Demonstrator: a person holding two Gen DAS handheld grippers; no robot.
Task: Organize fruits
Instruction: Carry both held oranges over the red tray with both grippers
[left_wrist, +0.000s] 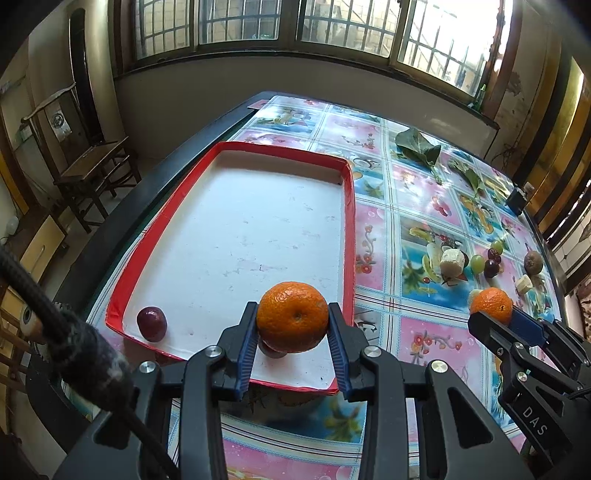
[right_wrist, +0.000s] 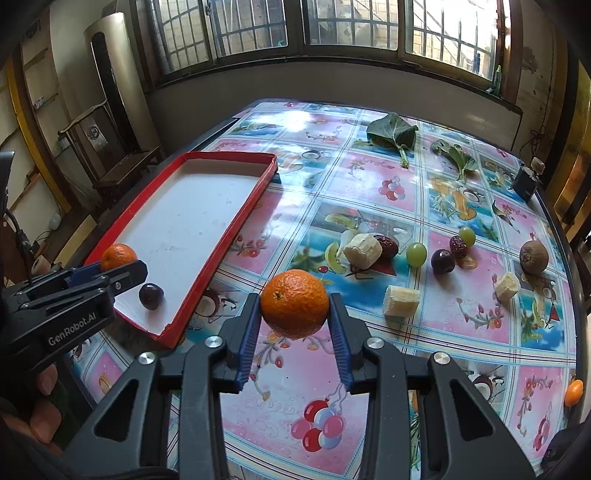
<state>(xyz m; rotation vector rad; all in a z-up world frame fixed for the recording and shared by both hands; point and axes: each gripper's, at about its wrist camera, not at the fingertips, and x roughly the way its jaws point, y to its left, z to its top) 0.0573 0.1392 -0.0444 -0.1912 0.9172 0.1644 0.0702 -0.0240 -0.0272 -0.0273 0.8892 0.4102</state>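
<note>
My left gripper (left_wrist: 292, 332) is shut on an orange mandarin (left_wrist: 292, 316) and holds it over the near end of the red-rimmed white tray (left_wrist: 349, 206). A dark purple fruit (left_wrist: 151, 324) lies in the tray's near left corner; another dark fruit is partly hidden under the mandarin. My right gripper (right_wrist: 294, 325) is shut on a second mandarin (right_wrist: 294, 303) above the tablecloth, right of the tray (right_wrist: 236, 229). The right gripper also shows in the left wrist view (left_wrist: 496, 317). The left gripper shows in the right wrist view (right_wrist: 122, 269).
Loose on the flowered tablecloth to the right lie banana pieces (right_wrist: 364, 250), green grapes (right_wrist: 416, 254), dark grapes (right_wrist: 442, 261), red dates (right_wrist: 386, 245), a kiwi (right_wrist: 533, 256) and a small orange fruit (right_wrist: 573, 392). Green leaves (right_wrist: 393, 133) and a small black box (right_wrist: 524, 182) lie farther back.
</note>
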